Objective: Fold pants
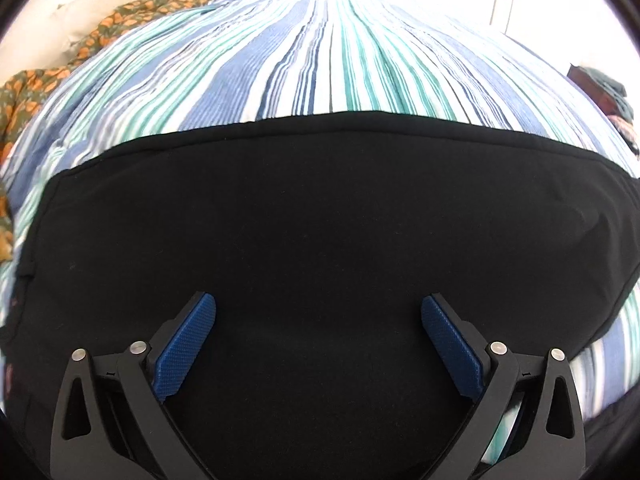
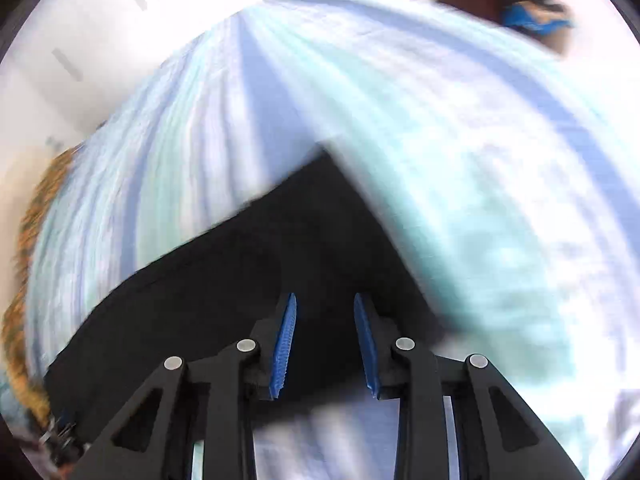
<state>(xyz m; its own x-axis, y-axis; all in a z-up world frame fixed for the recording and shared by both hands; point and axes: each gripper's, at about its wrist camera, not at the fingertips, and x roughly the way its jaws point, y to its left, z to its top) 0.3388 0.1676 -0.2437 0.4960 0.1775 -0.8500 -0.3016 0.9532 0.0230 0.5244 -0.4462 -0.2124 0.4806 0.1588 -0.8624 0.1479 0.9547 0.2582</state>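
Okay, biggest first: the striped bedspread [image 1: 320, 52], blue, teal and white, fills both views and carries everything. On it lie the black pants [image 1: 312, 216], spread flat in a broad band across the left wrist view, far edge running straight, near part running under the camera. In the right wrist view the same pants [image 2: 248, 280] show a corner pointing up into the stripes; that frame is heavily blurred, so fabric detail there can't be read. An orange-patterned cloth [image 1: 120, 20] sits bunched at the bed's far left, well apart from the pants. A brown piece of furniture [image 1: 600, 88] with clutter stands off the right side.

Left gripper [image 1: 319, 312]: jaws spread wide over the cloth, nothing pinched, released. Right gripper [image 2: 325, 320]: jaws narrowed, a clear gap between the blue pads [image 2: 285, 344], black fabric behind them; no fold visibly caught, so it reads as unclenched, not grasping.

Risks, as a judgement: dark cloth hides layer edges, so a pinch may take only the top layer, or grab bedspread along with it, and the fold drags crooked. Right side looks to be moving fast; a hurried close near the corner could miss the edge. Uneven pull between the hands would skew the fold line.
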